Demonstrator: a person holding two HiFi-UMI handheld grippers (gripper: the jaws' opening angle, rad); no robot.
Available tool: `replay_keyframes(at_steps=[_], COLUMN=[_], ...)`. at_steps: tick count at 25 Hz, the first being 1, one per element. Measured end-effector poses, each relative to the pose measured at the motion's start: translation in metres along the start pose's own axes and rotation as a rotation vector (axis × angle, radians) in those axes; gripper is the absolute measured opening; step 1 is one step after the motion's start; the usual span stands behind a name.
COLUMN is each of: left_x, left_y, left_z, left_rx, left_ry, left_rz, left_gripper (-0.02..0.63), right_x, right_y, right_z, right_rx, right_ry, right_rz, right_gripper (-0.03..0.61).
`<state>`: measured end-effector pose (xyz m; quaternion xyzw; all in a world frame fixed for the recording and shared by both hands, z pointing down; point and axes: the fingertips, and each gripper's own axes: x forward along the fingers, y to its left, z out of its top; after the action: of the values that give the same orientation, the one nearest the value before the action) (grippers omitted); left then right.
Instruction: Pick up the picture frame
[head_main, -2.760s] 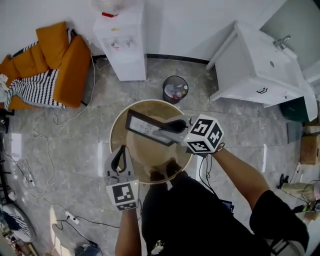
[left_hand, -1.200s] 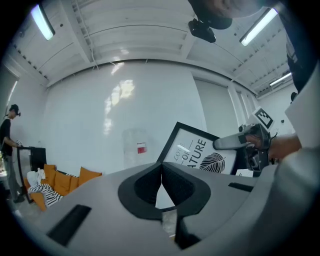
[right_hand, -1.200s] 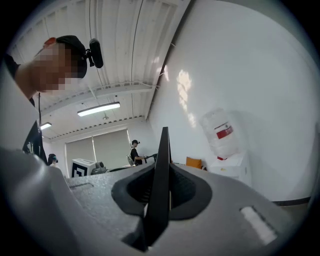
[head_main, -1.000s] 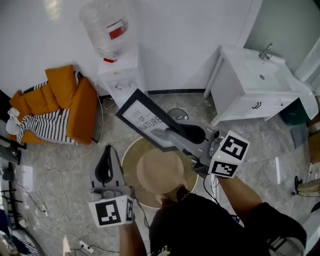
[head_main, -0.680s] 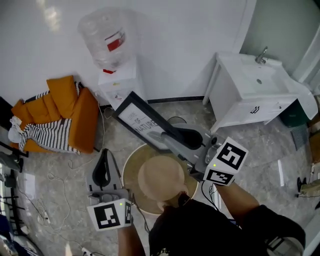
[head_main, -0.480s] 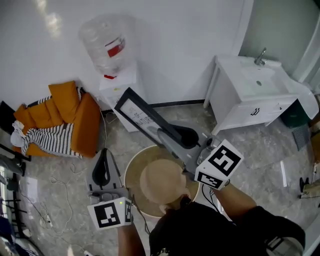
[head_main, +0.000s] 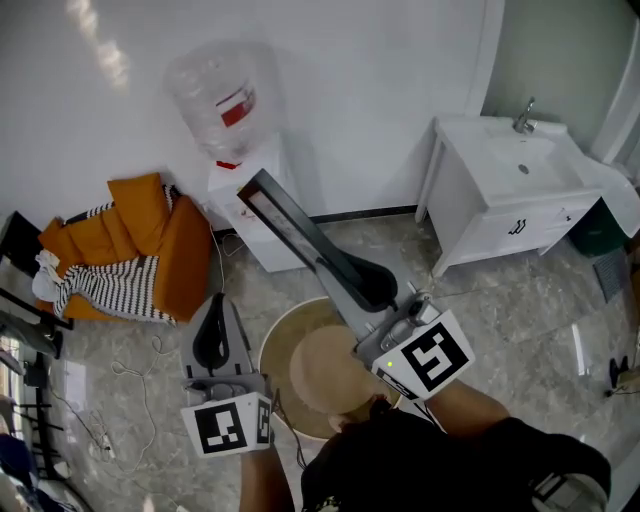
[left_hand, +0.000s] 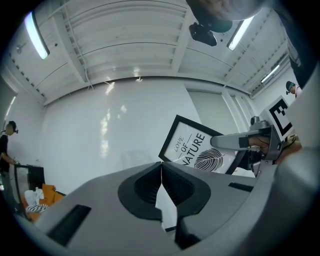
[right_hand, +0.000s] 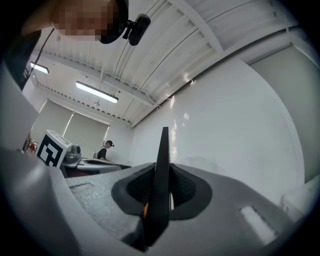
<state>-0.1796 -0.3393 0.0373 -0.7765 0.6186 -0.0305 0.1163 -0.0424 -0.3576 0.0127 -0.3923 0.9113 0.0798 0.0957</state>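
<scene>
Head view: my right hand-held gripper (head_main: 352, 283) is clamped on the near edge of the picture frame (head_main: 285, 222). The frame is held in the air, above and beyond the round tan bench (head_main: 278, 352), slanting up toward the far left, with its far corner in front of the white water cooler (head_main: 262, 240). My left hand-held gripper (head_main: 213, 318) hangs empty to the left of the bench.

I judge the lift is nearly complete. To do it well, I would keep the squeeze steady, since one edge carries a long flat panel that could pivot or slip. I would also keep the far corner away from the cooler.

Left gripper view: the jaws of this hand-held gripper (left_hand: 161, 186) are pressed together with nothing between them. Beyond them to the right, the frame (left_hand: 197, 150) shows a thin black rim, a smooth white print with dark lettering, and a leaf drawing.

Right gripper view: the frame (right_hand: 163, 165) appears edge-on as a slim, hard, dark blade. It stands upright between ribbed black pads (right_hand: 185, 189), which are narrowed firmly onto it.
</scene>
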Motion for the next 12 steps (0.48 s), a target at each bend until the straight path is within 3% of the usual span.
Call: replay_keyframes(at_steps=[12], left_x=[0.0035], left_y=[-0.0005], left_z=[0.0028], left_rx=[-0.007], left_ry=[-0.016], left_rz=[-0.004], left_gripper=[0.017], right_x=[0.0020], right_y=[0.0032], right_z=[0.0051], right_rx=[-0.031], right_ry=[-0.067], right_rz=[-0.027], right_gripper=[0.055])
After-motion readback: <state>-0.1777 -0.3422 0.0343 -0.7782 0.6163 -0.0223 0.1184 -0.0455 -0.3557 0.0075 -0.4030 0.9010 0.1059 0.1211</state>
